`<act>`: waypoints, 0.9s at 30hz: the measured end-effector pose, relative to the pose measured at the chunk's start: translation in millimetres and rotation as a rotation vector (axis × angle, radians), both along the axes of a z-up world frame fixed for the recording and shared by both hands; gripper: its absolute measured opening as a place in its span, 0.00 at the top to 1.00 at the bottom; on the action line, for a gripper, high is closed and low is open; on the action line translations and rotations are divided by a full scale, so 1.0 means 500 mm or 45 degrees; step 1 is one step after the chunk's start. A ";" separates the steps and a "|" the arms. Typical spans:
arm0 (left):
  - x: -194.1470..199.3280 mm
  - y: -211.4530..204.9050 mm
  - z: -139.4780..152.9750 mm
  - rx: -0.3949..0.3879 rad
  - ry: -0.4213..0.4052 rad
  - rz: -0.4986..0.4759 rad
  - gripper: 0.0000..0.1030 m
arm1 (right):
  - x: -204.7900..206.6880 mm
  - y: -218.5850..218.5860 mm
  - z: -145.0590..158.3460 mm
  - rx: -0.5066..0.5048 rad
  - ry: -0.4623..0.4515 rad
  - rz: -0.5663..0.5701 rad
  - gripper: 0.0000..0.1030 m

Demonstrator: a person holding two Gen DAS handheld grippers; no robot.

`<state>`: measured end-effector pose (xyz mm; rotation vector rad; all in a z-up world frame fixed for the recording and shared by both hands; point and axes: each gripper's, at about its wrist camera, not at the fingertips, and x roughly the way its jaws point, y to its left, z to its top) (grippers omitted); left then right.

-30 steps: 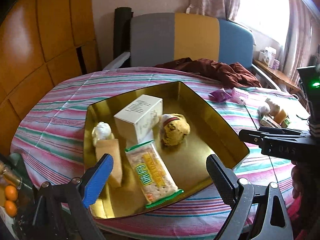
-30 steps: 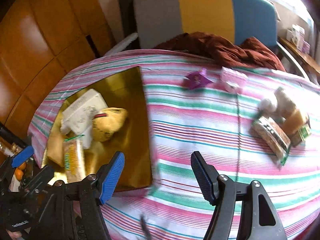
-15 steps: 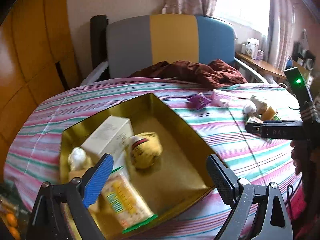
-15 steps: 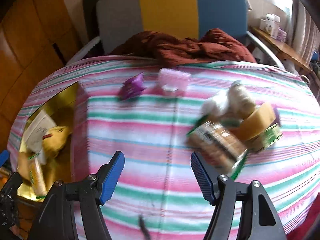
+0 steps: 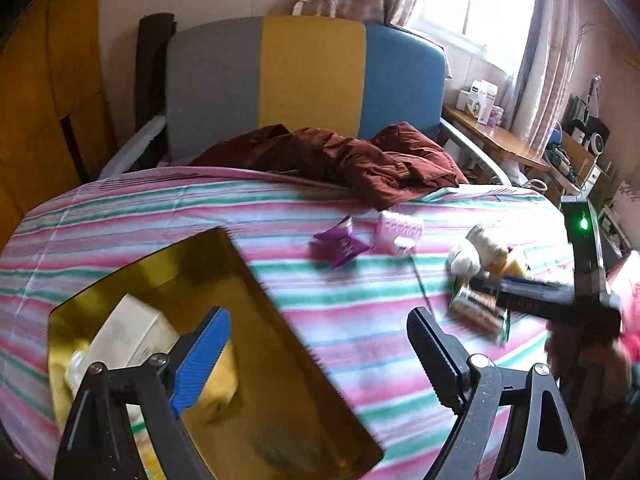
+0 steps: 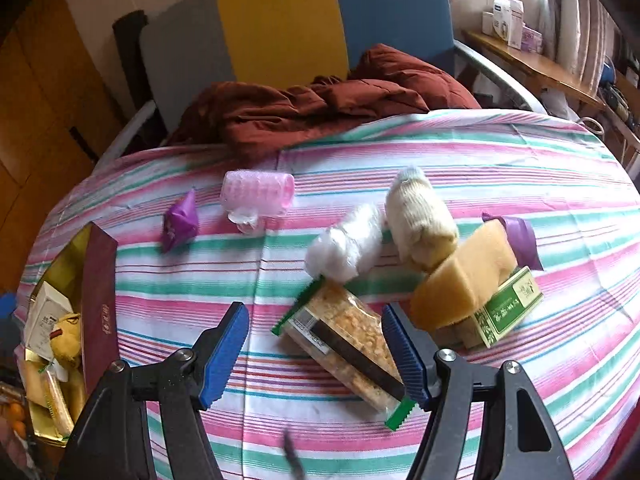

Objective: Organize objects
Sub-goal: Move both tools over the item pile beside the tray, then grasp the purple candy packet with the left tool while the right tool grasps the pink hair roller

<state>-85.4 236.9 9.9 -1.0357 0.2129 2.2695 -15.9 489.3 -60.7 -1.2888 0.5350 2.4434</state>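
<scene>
A gold box sits at the table's left end, holding a white carton and other packets; it also shows in the right wrist view. My left gripper is open and empty above the box's right wall. My right gripper is open and empty, hovering over a clear snack packet with green ends. Beside the packet lie a yellow sponge, a green box, a cream roll, a white bundle, a pink roller and a purple packet.
The round table wears a striped cloth. A dark red jacket lies at its far edge against a grey, yellow and blue chair. A wooden shelf with small boxes stands at the right by the window.
Both grippers have swung to the right. The left view moved off the gold box toward the table's middle. The right gripper came over the pile of items at the right end.
</scene>
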 end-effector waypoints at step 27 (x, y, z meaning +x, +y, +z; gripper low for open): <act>-0.301 0.266 -0.208 -0.082 -0.503 0.167 0.43 | -0.008 -0.023 0.022 0.056 0.053 0.079 0.32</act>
